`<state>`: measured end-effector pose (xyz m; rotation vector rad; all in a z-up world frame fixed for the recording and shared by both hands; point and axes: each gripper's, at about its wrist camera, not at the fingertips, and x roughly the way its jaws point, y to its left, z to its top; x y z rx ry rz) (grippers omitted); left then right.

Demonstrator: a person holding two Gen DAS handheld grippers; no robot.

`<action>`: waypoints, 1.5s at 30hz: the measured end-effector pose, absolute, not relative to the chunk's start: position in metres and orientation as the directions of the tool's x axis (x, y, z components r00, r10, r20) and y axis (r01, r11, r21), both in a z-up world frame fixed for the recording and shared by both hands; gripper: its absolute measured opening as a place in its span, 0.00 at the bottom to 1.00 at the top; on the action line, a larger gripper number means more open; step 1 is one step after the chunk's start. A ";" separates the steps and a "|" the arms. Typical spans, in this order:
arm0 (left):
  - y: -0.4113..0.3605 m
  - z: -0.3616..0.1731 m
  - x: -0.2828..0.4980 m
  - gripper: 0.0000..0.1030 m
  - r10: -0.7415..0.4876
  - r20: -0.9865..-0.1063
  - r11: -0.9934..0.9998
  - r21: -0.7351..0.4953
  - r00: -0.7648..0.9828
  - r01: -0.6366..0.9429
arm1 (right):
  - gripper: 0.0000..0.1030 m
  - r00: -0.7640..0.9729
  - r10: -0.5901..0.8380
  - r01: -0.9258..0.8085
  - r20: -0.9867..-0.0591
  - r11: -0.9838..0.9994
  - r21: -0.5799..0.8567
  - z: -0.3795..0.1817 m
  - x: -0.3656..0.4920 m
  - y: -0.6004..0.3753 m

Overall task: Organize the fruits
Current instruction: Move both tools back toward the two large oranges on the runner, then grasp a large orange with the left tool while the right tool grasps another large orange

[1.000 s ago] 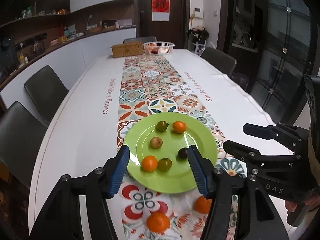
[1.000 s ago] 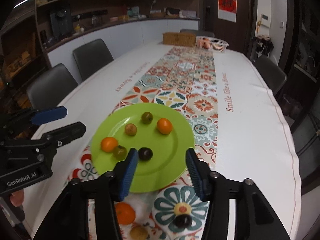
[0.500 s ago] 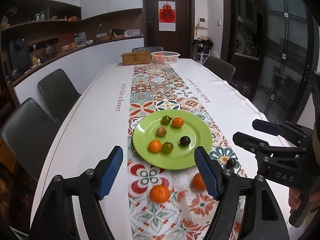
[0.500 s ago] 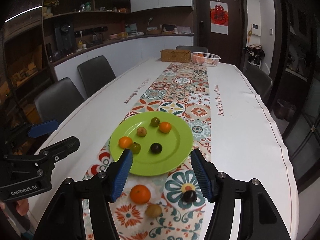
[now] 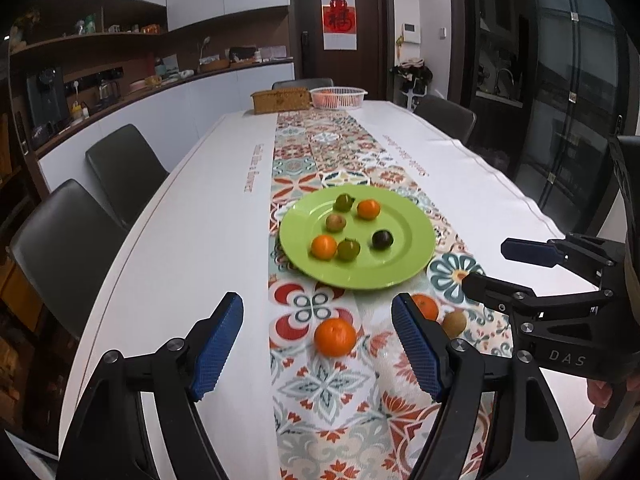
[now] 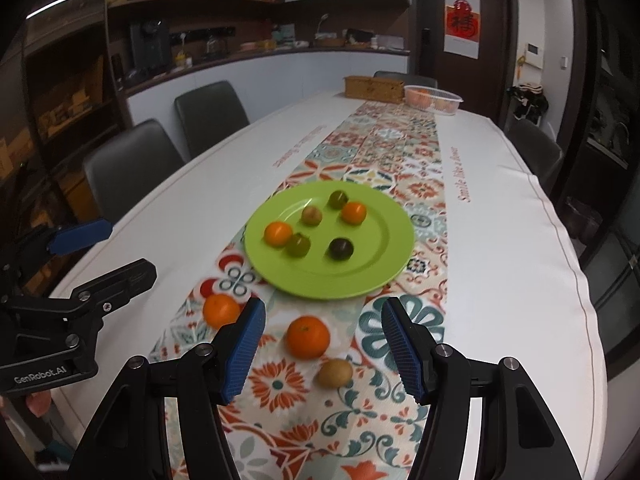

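A green plate (image 5: 384, 268) (image 6: 372, 264) sits on the patterned runner and holds several small fruits: oranges, green ones, a brown one and a dark one. Loose on the runner in front of it lie an orange (image 5: 335, 337) (image 6: 221, 310), a second orange (image 5: 426, 306) (image 6: 308, 337) and a brown kiwi-like fruit (image 5: 454, 322) (image 6: 335, 372). My left gripper (image 5: 318, 302) (image 6: 120, 252) hovers short of the first orange, its jaws opening with nothing gripped. My right gripper (image 6: 323, 312) (image 5: 492, 268) is open above the second orange and the kiwi-like fruit, apart from both.
The long white table (image 6: 500, 240) has dark chairs (image 5: 68, 240) along its left side and more on the right. At the far end stand a wicker box (image 5: 280, 100) and a white basket (image 5: 338, 96) of oranges. A hand (image 5: 600, 392) holds the right gripper.
Both grippers have drawn back from the plate toward the near end of the table. The loose fruits on the runner have come into fuller view. Both jaws stand wider than before.
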<state>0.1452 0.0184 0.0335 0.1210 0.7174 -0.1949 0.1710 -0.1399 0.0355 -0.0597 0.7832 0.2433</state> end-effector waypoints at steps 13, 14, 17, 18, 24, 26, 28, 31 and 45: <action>0.016 -0.006 0.158 0.74 -0.140 -0.721 0.962 0.064 0.679 0.266 | 0.60 0.583 0.196 -0.309 -0.788 0.951 0.008 0.001 0.187 -0.126; 0.016 -0.009 0.160 0.74 -0.142 -0.722 0.960 0.066 0.677 0.272 | 0.60 0.577 0.197 -0.314 -0.792 0.949 0.007 -0.001 0.188 -0.125; 0.015 -0.017 0.165 0.74 -0.151 -0.728 0.954 0.071 0.669 0.293 | 0.60 0.556 0.196 -0.336 -0.807 0.942 -0.003 -0.010 0.193 -0.121; 0.014 -0.020 0.167 0.74 -0.157 -0.731 0.950 0.071 0.664 0.303 | 0.60 0.551 0.196 -0.340 -0.811 0.941 -0.003 -0.013 0.194 -0.120; 0.012 -0.034 0.179 0.73 -0.181 -0.744 0.932 0.078 0.644 0.353 | 0.59 0.504 0.180 -0.356 -0.845 0.934 -0.013 -0.031 0.207 -0.115; 0.011 -0.039 0.183 0.70 -0.195 -0.755 0.925 0.070 0.626 0.373 | 0.59 0.489 0.179 -0.363 -0.854 0.932 -0.013 -0.035 0.211 -0.113; 0.009 -0.045 0.187 0.68 -0.204 -0.766 0.918 0.067 0.610 0.391 | 0.59 0.489 0.169 -0.367 -0.856 0.930 -0.026 -0.038 0.214 -0.111; 0.006 -0.055 0.194 0.63 -0.195 -0.785 0.915 0.071 0.588 0.398 | 0.59 0.480 0.159 -0.374 -0.863 0.927 -0.037 -0.043 0.218 -0.109; 0.005 -0.069 0.207 0.40 -0.235 -0.813 0.919 -0.007 0.532 0.395 | 0.45 0.445 0.165 -0.366 -0.880 0.930 -0.011 -0.055 0.230 -0.109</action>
